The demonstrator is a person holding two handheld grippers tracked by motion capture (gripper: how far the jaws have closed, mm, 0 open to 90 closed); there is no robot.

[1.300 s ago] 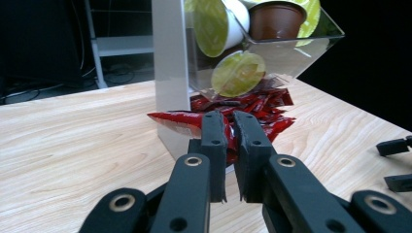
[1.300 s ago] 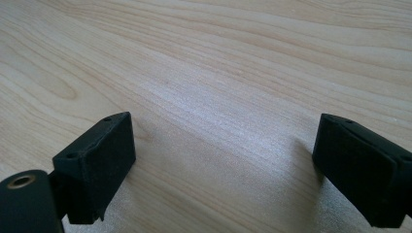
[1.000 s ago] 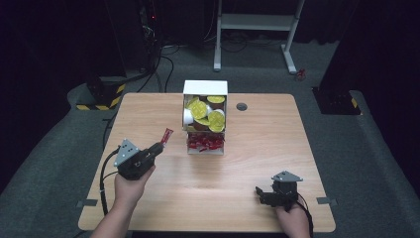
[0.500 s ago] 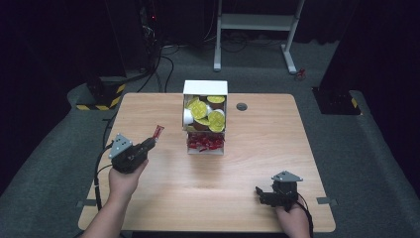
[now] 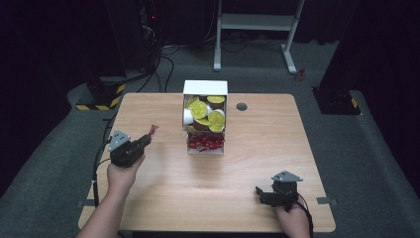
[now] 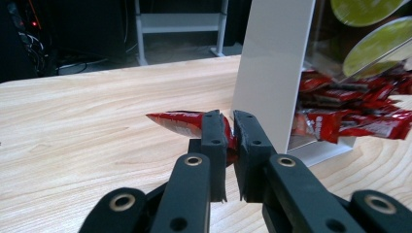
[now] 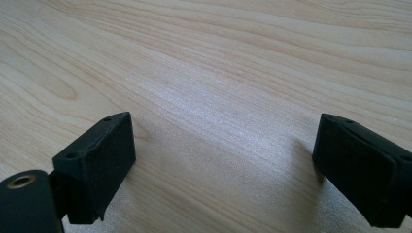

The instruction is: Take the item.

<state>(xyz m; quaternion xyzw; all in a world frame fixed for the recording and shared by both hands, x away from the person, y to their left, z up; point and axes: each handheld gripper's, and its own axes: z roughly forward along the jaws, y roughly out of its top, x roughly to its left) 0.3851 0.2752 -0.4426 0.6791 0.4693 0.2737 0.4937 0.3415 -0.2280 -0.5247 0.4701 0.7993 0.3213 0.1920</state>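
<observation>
Packet (image 6: 182, 122), red foil, pinched between the jaws of the left gripper (image 6: 229, 127); jaws pressed together on one end, the other end sticks out past the tips to the left in the left gripper view. In the high view the packet (image 5: 153, 130) sits above the table's left half, well left of the dispenser (image 5: 205, 88), clear of the wood.

Left gripper (image 5: 147, 139) held in the left hand (image 5: 123, 171), forearm coming in from the near-left edge and angled up toward the far right. Gripper points toward the far right, roughly level, tips aimed at the dispenser's side. Cable trails off the near-left edge.

Dispenser: white box at table centre, far side. Upper bin holds round yellow-lidded pods (image 5: 204, 110); lower tray holds more red packets (image 5: 205, 144). In the left gripper view its white side wall (image 6: 272, 63) stands just right of the jaw tips.

Right gripper (image 5: 261, 193) low on the near-right part of the table (image 5: 267, 134), held in the right hand (image 5: 293, 218), pointing left. Jaws spread wide, nothing between them; bare wood under them in the right gripper view.
</observation>
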